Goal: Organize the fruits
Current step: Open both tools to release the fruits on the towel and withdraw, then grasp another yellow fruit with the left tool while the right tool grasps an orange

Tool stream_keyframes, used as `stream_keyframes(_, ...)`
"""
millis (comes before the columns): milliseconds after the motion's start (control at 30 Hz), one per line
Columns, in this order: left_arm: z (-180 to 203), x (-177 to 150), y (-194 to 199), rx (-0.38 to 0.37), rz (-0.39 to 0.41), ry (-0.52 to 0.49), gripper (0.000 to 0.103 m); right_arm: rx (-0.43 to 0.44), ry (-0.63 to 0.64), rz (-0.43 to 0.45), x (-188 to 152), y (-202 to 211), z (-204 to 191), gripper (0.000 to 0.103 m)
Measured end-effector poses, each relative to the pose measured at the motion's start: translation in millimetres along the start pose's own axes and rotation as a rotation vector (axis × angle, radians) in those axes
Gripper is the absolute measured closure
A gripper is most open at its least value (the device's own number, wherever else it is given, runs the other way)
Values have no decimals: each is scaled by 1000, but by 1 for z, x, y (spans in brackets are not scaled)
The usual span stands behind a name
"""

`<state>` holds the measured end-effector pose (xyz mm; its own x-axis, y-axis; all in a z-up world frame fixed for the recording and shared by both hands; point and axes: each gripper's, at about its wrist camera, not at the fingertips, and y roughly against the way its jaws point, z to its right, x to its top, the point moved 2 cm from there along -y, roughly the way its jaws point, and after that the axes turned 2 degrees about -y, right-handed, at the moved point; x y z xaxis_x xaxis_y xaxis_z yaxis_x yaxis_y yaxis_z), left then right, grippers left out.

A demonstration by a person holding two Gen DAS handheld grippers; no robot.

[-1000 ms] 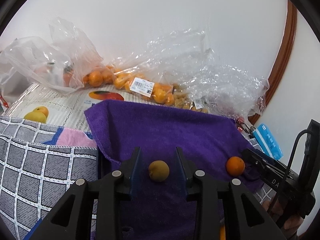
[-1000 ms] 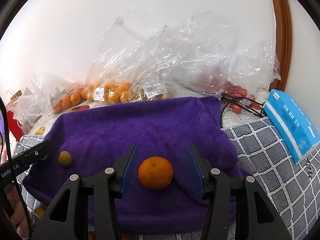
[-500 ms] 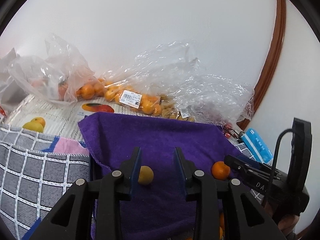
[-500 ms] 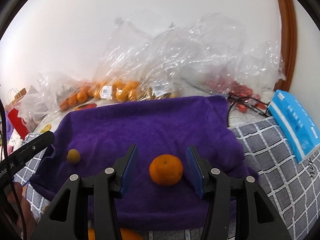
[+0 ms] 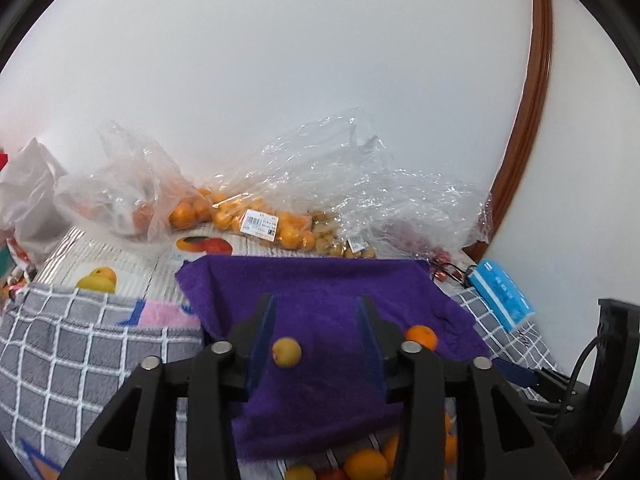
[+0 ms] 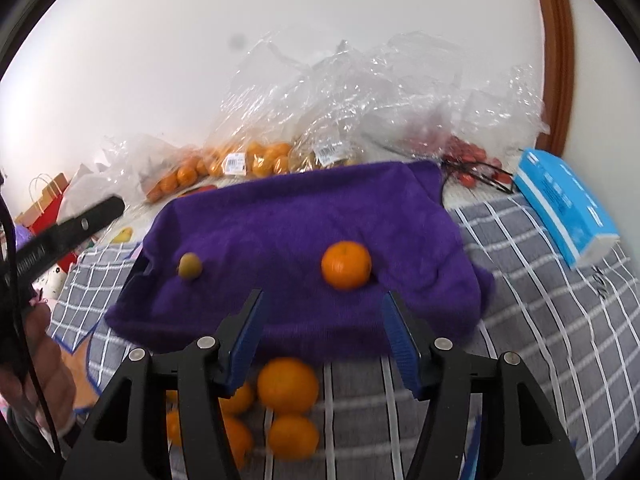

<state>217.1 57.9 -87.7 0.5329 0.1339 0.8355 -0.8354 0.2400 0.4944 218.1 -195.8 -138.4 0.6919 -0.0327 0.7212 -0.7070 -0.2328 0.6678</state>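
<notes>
A: What covers the surface?
B: A grey checked blanket (image 6: 540,320), with a purple towel (image 6: 300,216) spread on it.
A: And the grippers?
B: The left gripper (image 5: 316,344) is opening; the small yellowish fruit (image 5: 286,353) lies loose between its jaws. The right gripper (image 6: 322,320) is opening on nothing, with loose oranges (image 6: 287,385) below it and the orange (image 6: 346,265) on the towel just beyond. Bagged fruit (image 6: 256,162) sits farthest back.

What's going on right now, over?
Both grippers, left and right, opening, holding nothing. Yellow fruit and orange lie on purple towel. Nothing in the way.
</notes>
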Motion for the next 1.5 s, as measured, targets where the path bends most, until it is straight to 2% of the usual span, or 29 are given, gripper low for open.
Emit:
stream_keyframes(67, 1, -5, 9, -2, -20, -6, 58, -5, 5, 2, -8, 8, -1, 43)
stream_keyframes(300, -11, -38, 29, 67, -99, -4, 58, 0, -8, -29, -36, 17, -2, 43)
stream_keyframes(433, -24, -65, 41, 151, -122, -24, 58, -14, 5, -32, -50, 23, -4, 43)
stream_keyframes(500, -31, -77, 43, 183, -148, -16, 58, -15, 20, -30, -54, 25, -6, 43)
stream_keyframes(733, -43, -113, 41, 222, -252, 10, 58, 26, 22, -56, -70, 25, -8, 44)
stream_keyframes(967, -46, -128, 35, 212, -292, 22, 61, 30, 11, -87, -71, 11, -7, 57)
stream_keyframes(1067, -46, -129, 36, 203, -291, 38, 61, 32, 10, -85, -69, 4, -7, 57)
stream_keyframes(1200, -49, -130, 36, 187, -287, 56, 61, 64, -27, -143, -69, -13, -5, 57)
stream_keyframes(1300, -53, -130, 38, 163, -280, 81, 61, 73, -16, -141, -70, -14, -4, 68)
stream_keyframes(1333, -54, -130, 39, 154, -277, 90, 61, 67, -8, -138, -70, -13, -4, 71)
stream_keyframes(1433, -58, -130, 40, 132, -269, 113, 61, 18, 25, -128, -70, -8, 2, 71)
stream_keyframes(1500, -58, -130, 40, 127, -268, 118, 61, 15, 18, -134, -70, -8, 9, 71)
